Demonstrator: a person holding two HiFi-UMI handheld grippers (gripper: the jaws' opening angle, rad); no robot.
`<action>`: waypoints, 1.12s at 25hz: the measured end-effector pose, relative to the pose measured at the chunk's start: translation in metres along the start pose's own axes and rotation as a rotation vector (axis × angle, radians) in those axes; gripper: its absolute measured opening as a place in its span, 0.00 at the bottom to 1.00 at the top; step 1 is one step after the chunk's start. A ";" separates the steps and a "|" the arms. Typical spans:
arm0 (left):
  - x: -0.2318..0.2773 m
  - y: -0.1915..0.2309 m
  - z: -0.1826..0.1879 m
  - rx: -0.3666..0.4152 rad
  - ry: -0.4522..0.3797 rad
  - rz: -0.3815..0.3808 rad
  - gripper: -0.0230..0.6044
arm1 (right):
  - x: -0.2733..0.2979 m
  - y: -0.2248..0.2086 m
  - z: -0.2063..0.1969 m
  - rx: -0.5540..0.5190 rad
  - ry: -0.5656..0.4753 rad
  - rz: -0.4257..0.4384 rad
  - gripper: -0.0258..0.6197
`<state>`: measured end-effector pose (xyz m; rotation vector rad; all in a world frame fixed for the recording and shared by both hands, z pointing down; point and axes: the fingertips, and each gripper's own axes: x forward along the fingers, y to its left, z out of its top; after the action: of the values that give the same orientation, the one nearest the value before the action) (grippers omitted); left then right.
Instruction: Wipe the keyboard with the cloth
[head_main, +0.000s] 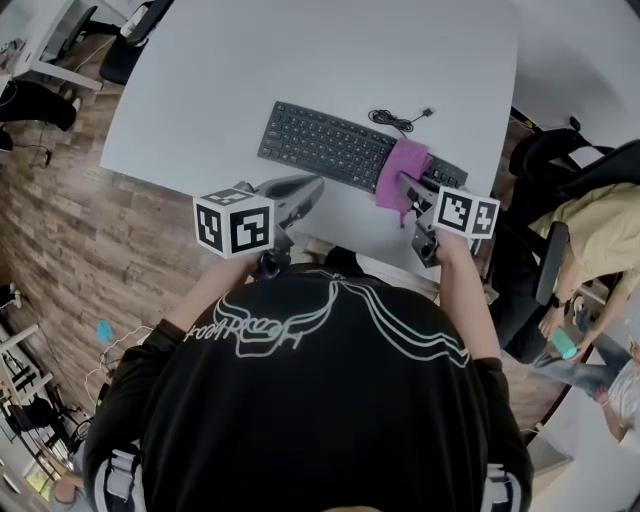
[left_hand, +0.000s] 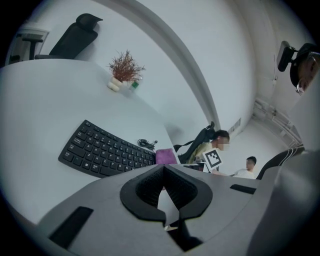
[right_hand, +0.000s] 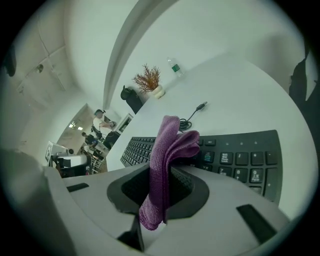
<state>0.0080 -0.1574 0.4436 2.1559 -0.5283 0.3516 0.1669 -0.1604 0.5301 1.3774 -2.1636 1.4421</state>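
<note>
A black keyboard (head_main: 330, 145) lies slantwise on the white table (head_main: 220, 80). A purple cloth (head_main: 402, 172) is draped over its right part, and my right gripper (head_main: 407, 186) is shut on the cloth's near end. In the right gripper view the cloth (right_hand: 167, 145) stands up folded between the jaws of that gripper (right_hand: 162, 172), just above the keys of the keyboard (right_hand: 240, 160). My left gripper (head_main: 316, 185) hovers near the table's front edge, in front of the keyboard's middle, apart from it. In its own view the left gripper (left_hand: 164, 170) is shut and holds nothing; the keyboard (left_hand: 105, 150) and cloth (left_hand: 166, 156) lie beyond.
The keyboard's cable (head_main: 400, 120) coils on the table behind it. A small potted plant (left_hand: 125, 70) and a bottle (right_hand: 174, 68) stand at the far edge. An office chair (left_hand: 75, 37) is beyond the table. A seated person (head_main: 590, 240) is close on the right.
</note>
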 end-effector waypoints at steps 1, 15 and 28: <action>0.003 -0.003 0.000 0.006 0.008 -0.010 0.04 | -0.005 -0.003 -0.001 0.008 -0.008 -0.009 0.13; 0.040 -0.024 -0.002 0.045 0.079 -0.071 0.04 | -0.059 -0.060 -0.013 0.070 -0.057 -0.119 0.13; 0.058 -0.019 -0.002 0.036 0.095 -0.073 0.04 | -0.099 -0.102 -0.021 0.097 -0.055 -0.197 0.13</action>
<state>0.0679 -0.1600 0.4561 2.1744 -0.3919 0.4235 0.2942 -0.0949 0.5446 1.6309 -1.9477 1.4662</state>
